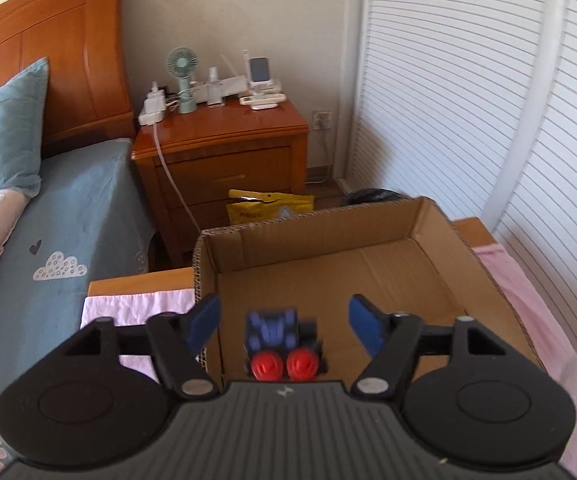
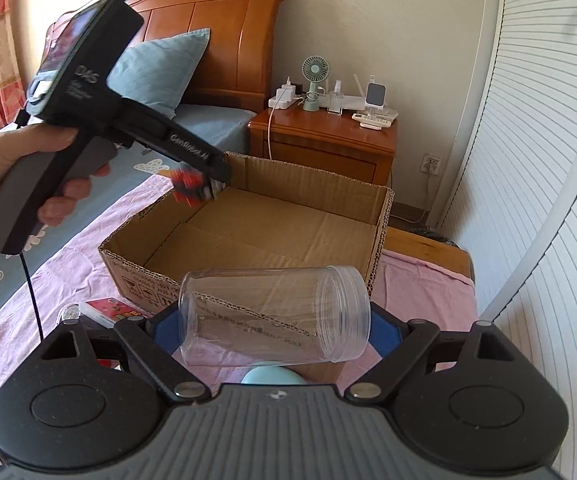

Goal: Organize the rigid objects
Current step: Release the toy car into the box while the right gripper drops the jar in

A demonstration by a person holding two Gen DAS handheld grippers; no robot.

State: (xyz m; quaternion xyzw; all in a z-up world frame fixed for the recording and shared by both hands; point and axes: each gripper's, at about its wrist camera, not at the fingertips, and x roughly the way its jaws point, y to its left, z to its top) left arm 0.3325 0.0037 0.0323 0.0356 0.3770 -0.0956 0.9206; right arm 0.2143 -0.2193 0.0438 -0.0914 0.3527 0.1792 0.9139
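We see the left gripper [image 1: 284,322] jaws apart, toy car [image 1: 282,346] loose between them over the cardboard box [image 1: 368,268]; right gripper [image 2: 276,330] jaws clamp the clear jar [image 2: 274,314].

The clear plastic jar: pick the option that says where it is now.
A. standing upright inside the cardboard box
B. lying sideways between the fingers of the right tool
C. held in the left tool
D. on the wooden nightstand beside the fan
B: in the right wrist view the clear plastic jar lies on its side between the blue pads of the right tool, in front of the cardboard box, not inside it.
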